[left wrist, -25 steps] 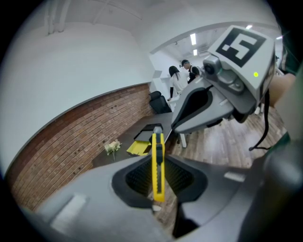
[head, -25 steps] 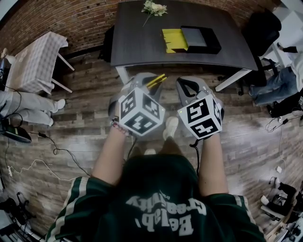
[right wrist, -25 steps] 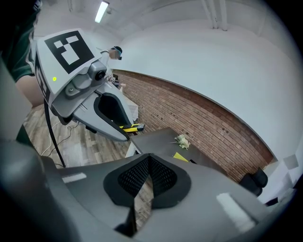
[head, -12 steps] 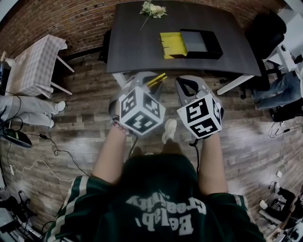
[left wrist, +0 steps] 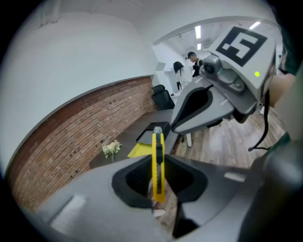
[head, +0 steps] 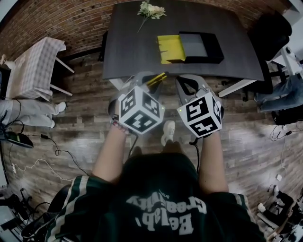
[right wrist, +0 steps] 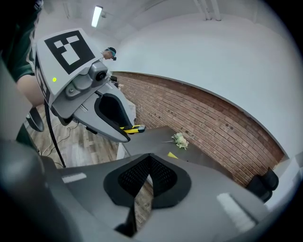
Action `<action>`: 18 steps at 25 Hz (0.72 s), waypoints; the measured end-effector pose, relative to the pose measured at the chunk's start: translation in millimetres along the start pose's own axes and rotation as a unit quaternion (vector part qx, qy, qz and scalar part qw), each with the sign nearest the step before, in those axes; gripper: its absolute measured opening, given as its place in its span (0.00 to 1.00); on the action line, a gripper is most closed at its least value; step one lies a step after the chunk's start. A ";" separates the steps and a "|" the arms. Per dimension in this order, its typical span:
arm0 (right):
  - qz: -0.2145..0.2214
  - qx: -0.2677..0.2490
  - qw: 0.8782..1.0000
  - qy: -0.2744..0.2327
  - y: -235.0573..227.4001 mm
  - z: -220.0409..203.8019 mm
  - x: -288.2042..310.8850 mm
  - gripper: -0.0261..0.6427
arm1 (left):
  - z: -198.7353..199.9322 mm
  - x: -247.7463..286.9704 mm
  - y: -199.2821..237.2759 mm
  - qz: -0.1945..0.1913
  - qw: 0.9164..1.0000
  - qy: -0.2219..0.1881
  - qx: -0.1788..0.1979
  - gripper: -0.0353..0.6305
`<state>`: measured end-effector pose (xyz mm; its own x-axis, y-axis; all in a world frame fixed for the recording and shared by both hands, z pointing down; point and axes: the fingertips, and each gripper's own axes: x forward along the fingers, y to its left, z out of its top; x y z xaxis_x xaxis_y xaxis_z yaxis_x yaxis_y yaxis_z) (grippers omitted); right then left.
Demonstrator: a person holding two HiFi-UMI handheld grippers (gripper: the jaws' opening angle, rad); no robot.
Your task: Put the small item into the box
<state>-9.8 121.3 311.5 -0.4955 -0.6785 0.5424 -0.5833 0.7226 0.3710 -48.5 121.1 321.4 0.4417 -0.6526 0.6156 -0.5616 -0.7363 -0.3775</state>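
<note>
Currently left gripper (left wrist: 156, 185) pinches the yellow cutter (left wrist: 158, 151); right gripper (right wrist: 146, 182) is pressed together, empty. Edge-on pinch may slip before reaching the box (head: 201, 46).

Yellow utility knife (left wrist: 158, 163), black box (head: 214, 47), dark grey table (head: 132, 47)

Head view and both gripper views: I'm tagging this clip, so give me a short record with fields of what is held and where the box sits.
left tool: shut on a yellow knife
right tool: jaws together, nothing between them
box: black, grey inside, on the dark table, ahead of both tools
yellow sheet: on the table at the box's left side
flowers: at the table's far edge
knife in box: not yet
</note>
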 end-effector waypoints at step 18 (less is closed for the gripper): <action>0.037 -0.014 0.999 -0.004 -91.3 -10.3 65.4 0.05 | 33.6 89.1 59.9 0.009 0.999 0.023 -0.024 0.16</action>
<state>17.6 12.3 320.9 -0.5421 -0.6240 0.5629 -0.5261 0.7743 0.3517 -19.3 12.8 330.4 0.3991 -0.6563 0.6402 -0.6023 -0.7142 -0.3566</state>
